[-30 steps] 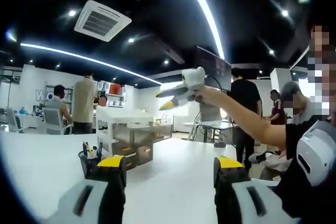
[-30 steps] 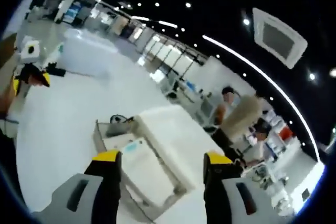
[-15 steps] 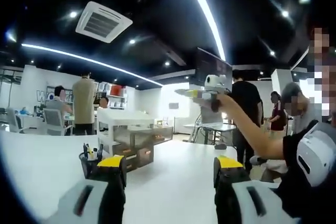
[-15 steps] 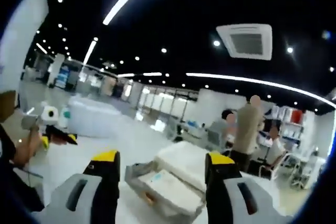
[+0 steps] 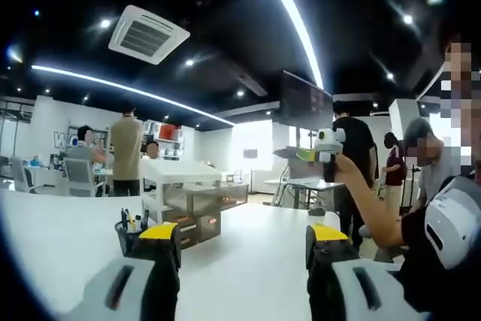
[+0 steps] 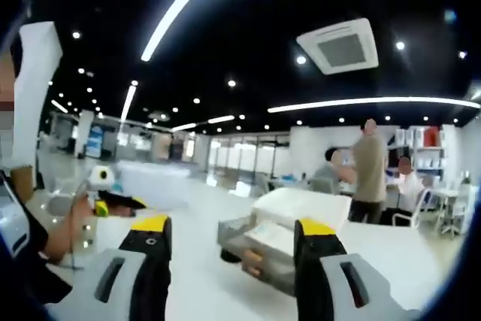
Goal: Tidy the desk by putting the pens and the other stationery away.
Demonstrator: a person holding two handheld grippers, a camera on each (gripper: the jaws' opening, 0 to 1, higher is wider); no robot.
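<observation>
A black mesh pen holder (image 5: 129, 232) with several pens stands on the white desk (image 5: 248, 268), just left of my left gripper (image 5: 244, 242), which is open with nothing between its jaws. Behind the holder sits a grey drawer organiser (image 5: 192, 212) with a white top. A hand holds my right gripper (image 5: 289, 153) up in the air at the right, above the desk. In the right gripper view, my right gripper (image 6: 234, 234) is open and bare, looking level at the organiser (image 6: 267, 240). My left gripper (image 6: 128, 202) shows at the left.
Several people stand and sit beyond the desk (image 5: 126, 152), others at the right (image 5: 349, 148). A dark screen (image 5: 304, 99) hangs behind. The person's arm and dark sleeve (image 5: 421, 238) lie along the right. More white tables (image 6: 150, 182) stretch into the room.
The right gripper has swung rightward and lower in the left gripper view, and its own view has rolled level onto the organiser. The left gripper has stayed put.
</observation>
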